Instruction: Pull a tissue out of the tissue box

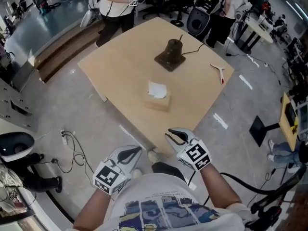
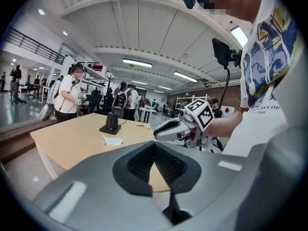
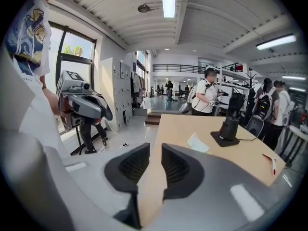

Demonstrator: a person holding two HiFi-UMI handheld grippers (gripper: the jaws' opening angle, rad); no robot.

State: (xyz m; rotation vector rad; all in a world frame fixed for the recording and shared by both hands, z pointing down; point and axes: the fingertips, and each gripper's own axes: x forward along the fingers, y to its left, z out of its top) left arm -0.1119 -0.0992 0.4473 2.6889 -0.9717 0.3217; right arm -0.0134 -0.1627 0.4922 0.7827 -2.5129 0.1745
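Observation:
The tan tissue box [image 1: 159, 101] sits near the middle of the wooden table [image 1: 120, 66], a white tissue [image 1: 157, 89] sticking out of its top. The tissue [image 2: 113, 140] also shows in the left gripper view, and the tissue [image 3: 198, 143] in the right gripper view. Both grippers hover off the table's near corner, well short of the box. My left gripper [image 1: 136, 151] [image 2: 154, 146] has its pads together with nothing in them. My right gripper [image 1: 171, 135] [image 3: 155, 151] stands open by a narrow gap, empty.
A black stand [image 1: 171, 55] with a cable sits behind the box. A white-and-red tool [image 1: 219, 72] lies at the table's right edge. People [image 1: 115, 4] stand beyond the far side. Cables [image 1: 72, 148] trail on the floor at left.

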